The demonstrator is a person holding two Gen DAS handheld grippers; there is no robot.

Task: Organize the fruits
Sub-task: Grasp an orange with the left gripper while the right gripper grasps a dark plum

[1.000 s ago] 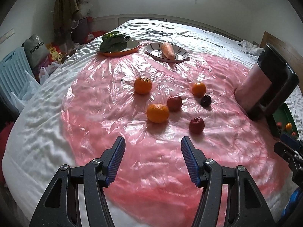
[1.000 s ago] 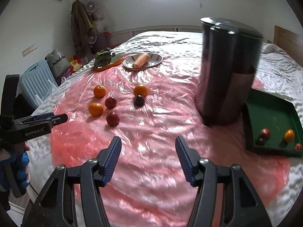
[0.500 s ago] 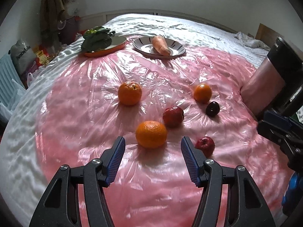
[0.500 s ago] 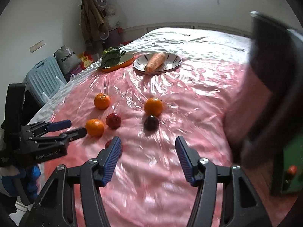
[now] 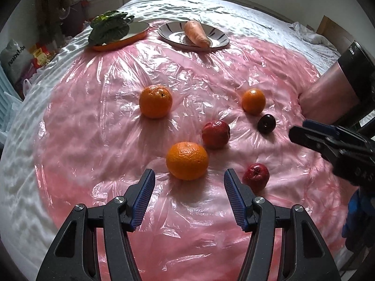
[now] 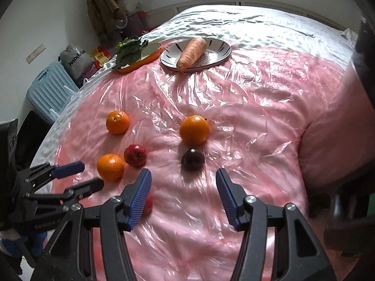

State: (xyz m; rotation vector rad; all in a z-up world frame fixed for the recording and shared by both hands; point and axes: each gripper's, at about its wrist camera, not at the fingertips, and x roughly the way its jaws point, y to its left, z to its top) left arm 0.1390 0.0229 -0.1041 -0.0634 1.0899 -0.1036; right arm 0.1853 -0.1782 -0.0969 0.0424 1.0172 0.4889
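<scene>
Several fruits lie on a pink plastic sheet [image 5: 117, 140] over a bed. My left gripper [image 5: 189, 182] is open and empty, just short of the near orange [image 5: 187, 160]. Around it lie a second orange [image 5: 155, 101], a third orange [image 5: 253, 101], a red apple [image 5: 215, 134], a smaller red apple [image 5: 256, 176] and a dark plum [image 5: 266, 123]. My right gripper [image 6: 182, 187] is open and empty, just short of the dark plum [image 6: 193, 159], with an orange [image 6: 194, 130] behind it. The small red apple [image 6: 148, 205] is half hidden behind its left finger.
A striped plate [image 5: 173, 35] with a carrot [image 5: 195, 34] and an orange dish [image 5: 121, 41] with leafy greens [image 5: 110, 27] stand at the far edge of the sheet. A tall dark cylinder [image 5: 337, 93] stands at the right. A blue suitcase [image 6: 50, 91] is beside the bed.
Both grippers have moved forward and down toward the fruits. The left one now nears the near orange. The right one has swung left from the dark cylinder toward the plum.
</scene>
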